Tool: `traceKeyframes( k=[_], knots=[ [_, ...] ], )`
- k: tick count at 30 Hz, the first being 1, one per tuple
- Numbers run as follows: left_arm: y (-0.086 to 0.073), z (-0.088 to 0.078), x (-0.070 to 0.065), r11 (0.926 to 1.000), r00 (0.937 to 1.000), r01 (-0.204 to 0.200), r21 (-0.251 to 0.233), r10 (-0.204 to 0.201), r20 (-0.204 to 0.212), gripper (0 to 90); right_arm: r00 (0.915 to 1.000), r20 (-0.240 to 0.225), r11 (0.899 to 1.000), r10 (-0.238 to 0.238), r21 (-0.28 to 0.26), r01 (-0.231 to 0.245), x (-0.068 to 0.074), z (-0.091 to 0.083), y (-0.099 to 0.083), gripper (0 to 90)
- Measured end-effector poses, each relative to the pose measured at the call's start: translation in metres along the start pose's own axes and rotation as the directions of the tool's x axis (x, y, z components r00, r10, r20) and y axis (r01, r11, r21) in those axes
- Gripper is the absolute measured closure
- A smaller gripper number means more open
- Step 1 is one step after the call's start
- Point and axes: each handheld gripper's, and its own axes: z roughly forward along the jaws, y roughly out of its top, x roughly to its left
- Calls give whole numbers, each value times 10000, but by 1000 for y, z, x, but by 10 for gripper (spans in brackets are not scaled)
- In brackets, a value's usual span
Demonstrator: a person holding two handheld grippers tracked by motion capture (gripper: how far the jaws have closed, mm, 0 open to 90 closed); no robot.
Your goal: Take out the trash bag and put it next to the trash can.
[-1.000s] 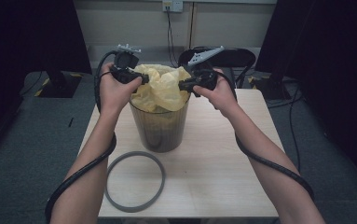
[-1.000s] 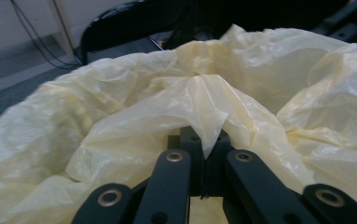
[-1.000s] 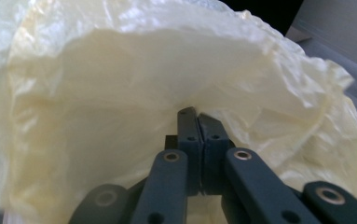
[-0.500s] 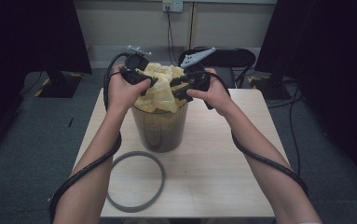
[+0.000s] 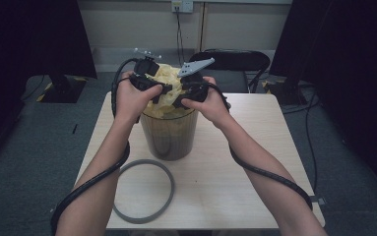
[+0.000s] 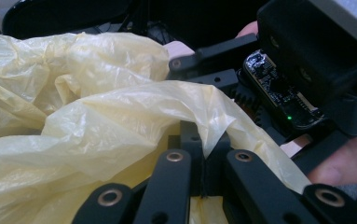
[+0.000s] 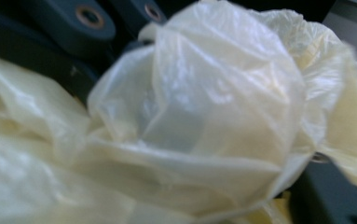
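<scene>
The yellow plastic bag (image 5: 169, 91) sits bunched in the mouth of the brown bin (image 5: 169, 132), which stands at the middle of the counter (image 5: 255, 162). The left hand-held gripper (image 5: 162, 90) is clenched on a fold of the bag. The right hand-held gripper (image 5: 177, 102) has just been closing, with bag film bunched right in front of it; whether it grips I cannot tell. A grey ring (image 5: 143, 191) lies near left. The thin film could tear if the hands pull apart, or slip loose and sag back inside the bin.

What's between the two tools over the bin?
Bunched yellow bag fills the gap between left tool and right tool, atop the bin, in the high view.
</scene>
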Motion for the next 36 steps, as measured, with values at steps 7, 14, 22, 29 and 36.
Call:
traceKeyframes(
  k=[7, 14, 22, 29, 36],
  knots=[
    [-2, -3, 3, 9990, 9999, 5, -436, 1, 142, 874, 9996, -265, 9993, -76, 356, 86, 2, 0, -1, 857],
    [-3, -10, 3, 9930, 9948, -855, -816, 805, -625, 377, 9978, -76, 9970, 662, 401, -658, -6, -7, -6, 887],
    [-10, -37, 5, 9908, 9856, -1187, -644, 1097, -1284, 235, 9956, 321, 9942, 878, 588, -896, -14, -15, -9, 889],
    [-28, -36, 14, 9891, 9726, -1437, 324, 1472, -1799, 218, 9896, 468, 9907, 1357, -27, -1357, -20, -28, -4, 889],
    [-29, -7, 23, 9829, 9716, -1667, 784, 1773, -1569, 285, 9887, 196, 9858, 1486, -824, -1465, -17, -45, 11, 889]
  ],
)
